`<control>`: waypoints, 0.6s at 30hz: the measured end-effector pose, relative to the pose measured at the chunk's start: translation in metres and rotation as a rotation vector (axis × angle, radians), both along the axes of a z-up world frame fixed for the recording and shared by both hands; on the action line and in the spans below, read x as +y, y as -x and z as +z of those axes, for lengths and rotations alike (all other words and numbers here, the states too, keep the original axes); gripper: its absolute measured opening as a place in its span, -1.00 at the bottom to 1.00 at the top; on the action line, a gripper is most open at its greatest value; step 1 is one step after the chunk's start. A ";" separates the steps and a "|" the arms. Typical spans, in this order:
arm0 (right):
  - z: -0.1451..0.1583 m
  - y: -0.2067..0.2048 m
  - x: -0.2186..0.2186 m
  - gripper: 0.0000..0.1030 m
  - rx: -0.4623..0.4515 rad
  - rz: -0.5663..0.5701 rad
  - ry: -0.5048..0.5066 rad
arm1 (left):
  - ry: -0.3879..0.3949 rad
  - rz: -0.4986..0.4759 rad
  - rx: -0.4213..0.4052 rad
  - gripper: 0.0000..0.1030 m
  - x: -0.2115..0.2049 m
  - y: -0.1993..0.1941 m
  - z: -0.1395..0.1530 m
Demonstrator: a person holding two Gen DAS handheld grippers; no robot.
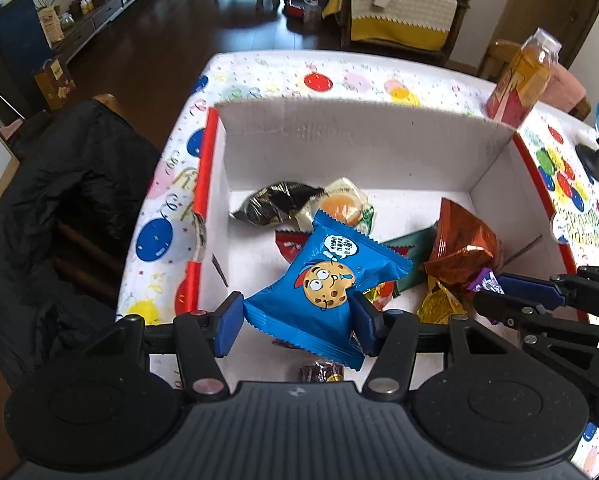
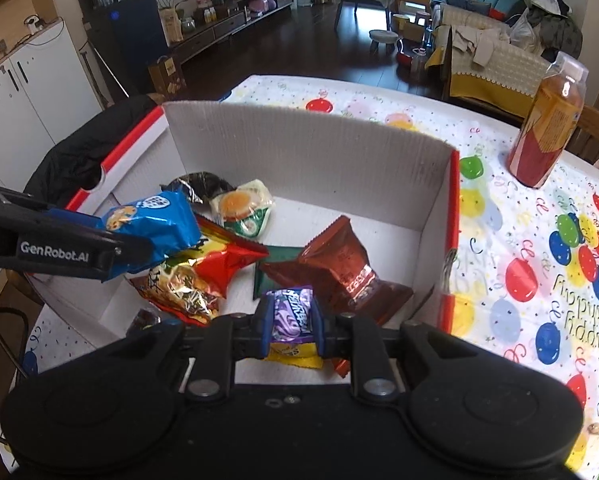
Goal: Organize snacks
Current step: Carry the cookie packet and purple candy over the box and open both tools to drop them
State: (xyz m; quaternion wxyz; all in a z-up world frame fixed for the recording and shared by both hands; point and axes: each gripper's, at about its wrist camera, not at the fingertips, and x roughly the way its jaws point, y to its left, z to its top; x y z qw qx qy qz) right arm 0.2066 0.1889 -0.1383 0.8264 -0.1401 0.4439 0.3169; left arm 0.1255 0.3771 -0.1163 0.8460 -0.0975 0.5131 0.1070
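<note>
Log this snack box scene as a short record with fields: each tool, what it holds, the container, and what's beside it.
left tool: shut on blue cookie packet, over the box
right tool: shut on purple candy packet, over the box
container: white cardboard box, several snacks inside
inside box: brown packet, orange jelly cup
beside box: juice bottle upright on balloon tablecloth

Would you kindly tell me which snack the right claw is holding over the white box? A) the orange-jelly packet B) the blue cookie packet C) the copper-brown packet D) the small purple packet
D: the right claw is shut on the small purple packet, pinched between its blue pads.
</note>
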 end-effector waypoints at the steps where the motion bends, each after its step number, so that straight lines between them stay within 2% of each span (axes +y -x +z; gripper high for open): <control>1: -0.002 -0.001 0.001 -0.62 0.003 -0.001 0.002 | 0.000 -0.001 0.003 0.10 0.000 0.000 -0.002; 12: -0.007 0.002 0.000 -0.43 0.026 0.009 0.006 | -0.006 -0.015 0.014 0.12 -0.001 0.001 -0.005; 16: -0.002 0.006 -0.004 -0.18 0.026 0.004 -0.011 | -0.004 -0.019 0.015 0.17 -0.003 0.005 -0.004; 18: 0.003 0.010 -0.007 0.08 0.020 -0.001 -0.021 | 0.003 -0.017 0.006 0.28 -0.003 0.008 -0.001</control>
